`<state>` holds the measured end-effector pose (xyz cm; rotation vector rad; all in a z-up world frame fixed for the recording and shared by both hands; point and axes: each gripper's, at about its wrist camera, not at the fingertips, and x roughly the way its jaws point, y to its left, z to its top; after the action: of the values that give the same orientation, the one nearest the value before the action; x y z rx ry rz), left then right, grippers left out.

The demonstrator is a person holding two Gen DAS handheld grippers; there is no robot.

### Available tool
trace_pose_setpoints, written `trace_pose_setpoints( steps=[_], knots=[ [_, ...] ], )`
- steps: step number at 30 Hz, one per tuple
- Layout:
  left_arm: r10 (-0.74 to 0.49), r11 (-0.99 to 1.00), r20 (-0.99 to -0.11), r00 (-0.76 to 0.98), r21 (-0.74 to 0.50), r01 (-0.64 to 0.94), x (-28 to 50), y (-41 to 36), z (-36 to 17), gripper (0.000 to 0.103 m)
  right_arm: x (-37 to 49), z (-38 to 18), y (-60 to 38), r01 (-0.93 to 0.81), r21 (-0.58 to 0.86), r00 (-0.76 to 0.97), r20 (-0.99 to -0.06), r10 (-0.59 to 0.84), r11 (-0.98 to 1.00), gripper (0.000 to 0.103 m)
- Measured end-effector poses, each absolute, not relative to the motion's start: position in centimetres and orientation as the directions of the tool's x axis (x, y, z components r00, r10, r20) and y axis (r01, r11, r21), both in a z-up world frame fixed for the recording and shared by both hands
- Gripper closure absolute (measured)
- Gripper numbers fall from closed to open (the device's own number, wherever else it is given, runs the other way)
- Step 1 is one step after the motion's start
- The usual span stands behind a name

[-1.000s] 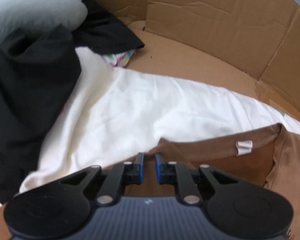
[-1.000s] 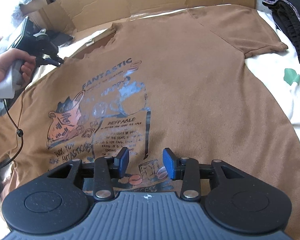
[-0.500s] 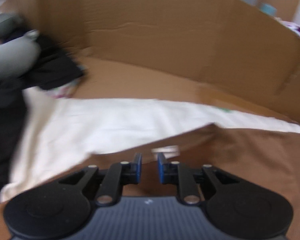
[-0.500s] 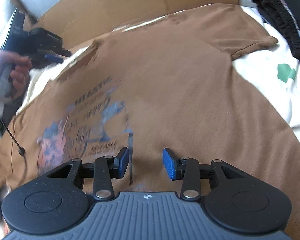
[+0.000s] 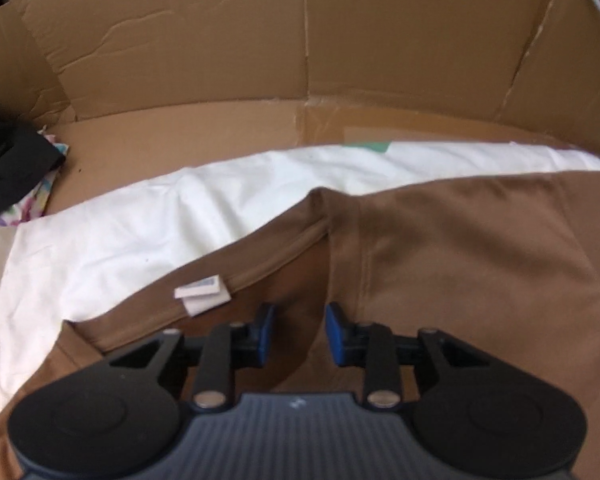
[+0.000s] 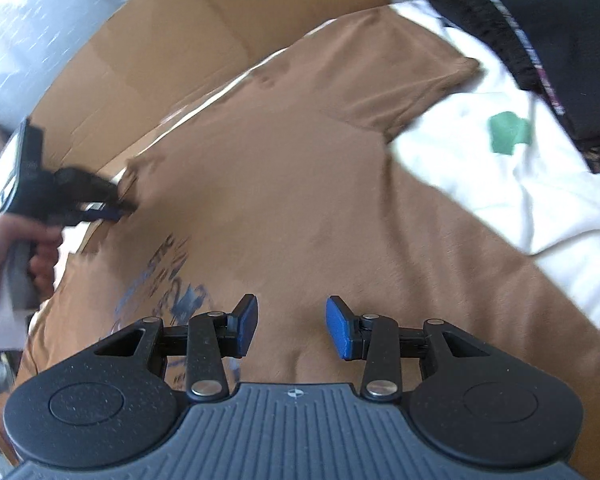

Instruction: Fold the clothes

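Bare cardboard floor (image 5: 204, 136) behind; cardboard wall (image 5: 260, 32) beyond.

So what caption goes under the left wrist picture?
Open left tool hovering at the neck label of a brown T-shirt spread over white cloth.

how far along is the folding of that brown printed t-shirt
Early. Done: the brown printed t-shirt lies spread flat, print up, on the white sheet; no fold shows. In hand: the left gripper, jaws just opening, is at the neckline with nothing between its pads; the right gripper hovers open over the chest. Left: every fold.
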<state>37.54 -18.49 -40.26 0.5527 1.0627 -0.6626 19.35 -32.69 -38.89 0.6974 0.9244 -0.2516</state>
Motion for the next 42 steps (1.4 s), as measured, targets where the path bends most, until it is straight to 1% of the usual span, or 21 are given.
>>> trace_pose_setpoints(
  steps=[2, 3, 7, 11, 14, 19, 23, 30, 35, 42],
  knots=[
    [-0.144, 0.692, -0.919, 0.366, 0.171, 0.702, 37.7, -19.1, -39.7, 0.085, 19.0, -38.2, -33.4, 0.497, 0.453, 0.603, -0.794, 0.081, 0.740, 0.058],
    [-0.127, 0.696, -0.917, 0.377, 0.189, 0.693, 37.7, -19.4, -39.2, 0.086, 18.7, -37.9, -33.8, 0.501, 0.456, 0.607, -0.791, 0.076, 0.735, 0.058],
    [-0.157, 0.710, -0.907, 0.392, 0.172, 0.683, 37.5, -20.9, -36.6, 0.085, 18.1, -37.7, -34.9, 0.516, 0.461, 0.603, -0.794, 0.075, 0.722, 0.058],
    [-0.256, 0.694, -0.900, 0.354, 0.084, 0.715, 36.0, -24.1, -35.2, 0.084, 17.5, -38.6, -35.9, 0.540, 0.456, 0.588, -0.806, 0.070, 0.707, 0.058],
    [-0.287, 0.677, -0.905, 0.314, 0.040, 0.735, 34.4, -26.7, -35.8, 0.084, 17.1, -39.6, -36.5, 0.549, 0.447, 0.576, -0.815, 0.067, 0.706, 0.058],
    [-0.307, 0.631, -0.912, 0.272, 0.019, 0.775, 32.2, -30.4, -37.9, 0.084, 16.8, -41.2, -37.0, 0.535, 0.448, 0.577, -0.813, 0.077, 0.716, 0.057],
    [-0.302, 0.606, -0.920, 0.249, 0.016, 0.795, 31.3, -32.8, -39.6, 0.084, 16.8, -42.5, -37.0, 0.498, 0.452, 0.597, -0.798, 0.085, 0.740, 0.056],
    [-0.295, 0.575, -0.913, 0.282, 0.066, 0.815, 31.6, -35.8, -41.1, 0.085, 16.8, -42.5, -35.4, 0.426, 0.402, 0.623, -0.780, 0.060, 0.811, 0.044],
    [-0.304, 0.573, -0.902, 0.306, 0.084, 0.815, 32.2, -36.6, -41.0, 0.084, 16.2, -42.5, -35.6, 0.438, 0.426, 0.638, -0.768, 0.060, 0.791, 0.044],
    [-0.328, 0.610, -0.891, 0.313, 0.053, 0.790, 32.8, -35.4, -39.0, 0.084, 16.3, -41.6, -35.6, 0.464, 0.434, 0.634, -0.771, 0.053, 0.772, 0.044]
  ],
)
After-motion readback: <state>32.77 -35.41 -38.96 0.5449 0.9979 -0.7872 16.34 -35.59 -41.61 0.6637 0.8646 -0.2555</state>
